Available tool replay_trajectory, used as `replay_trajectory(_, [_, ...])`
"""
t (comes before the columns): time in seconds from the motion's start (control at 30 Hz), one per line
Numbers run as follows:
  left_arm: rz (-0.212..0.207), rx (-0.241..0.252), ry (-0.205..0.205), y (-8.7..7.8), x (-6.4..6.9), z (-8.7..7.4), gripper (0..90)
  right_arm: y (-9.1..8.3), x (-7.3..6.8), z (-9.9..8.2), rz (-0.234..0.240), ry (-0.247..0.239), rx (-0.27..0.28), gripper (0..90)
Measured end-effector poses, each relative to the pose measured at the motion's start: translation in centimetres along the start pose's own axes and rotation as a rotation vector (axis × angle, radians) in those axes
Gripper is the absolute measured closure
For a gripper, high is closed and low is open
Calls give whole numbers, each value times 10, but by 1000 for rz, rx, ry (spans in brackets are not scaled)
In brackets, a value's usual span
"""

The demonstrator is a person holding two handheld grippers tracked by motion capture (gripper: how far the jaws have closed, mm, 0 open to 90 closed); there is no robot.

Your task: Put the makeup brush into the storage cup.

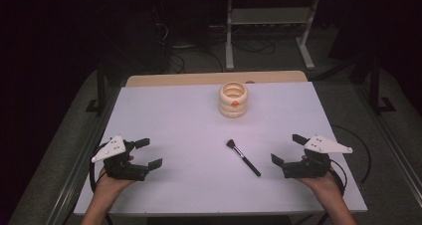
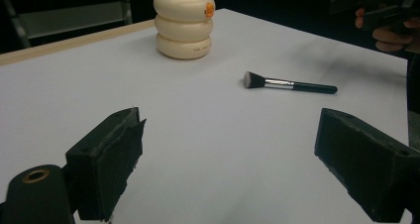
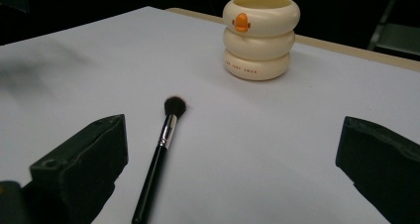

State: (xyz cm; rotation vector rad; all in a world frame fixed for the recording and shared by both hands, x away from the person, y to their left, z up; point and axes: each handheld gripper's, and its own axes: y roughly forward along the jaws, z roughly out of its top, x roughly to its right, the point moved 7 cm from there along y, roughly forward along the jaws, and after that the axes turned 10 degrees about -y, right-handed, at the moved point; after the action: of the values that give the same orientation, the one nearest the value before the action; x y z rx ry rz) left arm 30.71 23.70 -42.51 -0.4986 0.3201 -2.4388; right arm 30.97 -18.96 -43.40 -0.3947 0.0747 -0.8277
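Lying loose near the right gripper (image 1: pixel 286 149): makeup brush (image 1: pixel 243 158).
Light, slim, likely slippery; grip mid-handle. Both grippers' jaws apart, empty.

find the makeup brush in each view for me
High view: makeup brush right of centre, lying flat on the table.
Left gripper view: upper right, bristles pointing left.
Right gripper view: lower left, bristles pointing up.
Shared landmark: cream ringed holder beyond the bristle end.
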Motion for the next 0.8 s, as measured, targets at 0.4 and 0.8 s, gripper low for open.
replay_trajectory(0.4, [2,-8,-4,1,-1,-2,108,1,0,1,3,3,-3,0])
replay_trajectory(0.8, [-16,-13,-6,11,6,-3,109,8,3,5,3,0,-14,0])
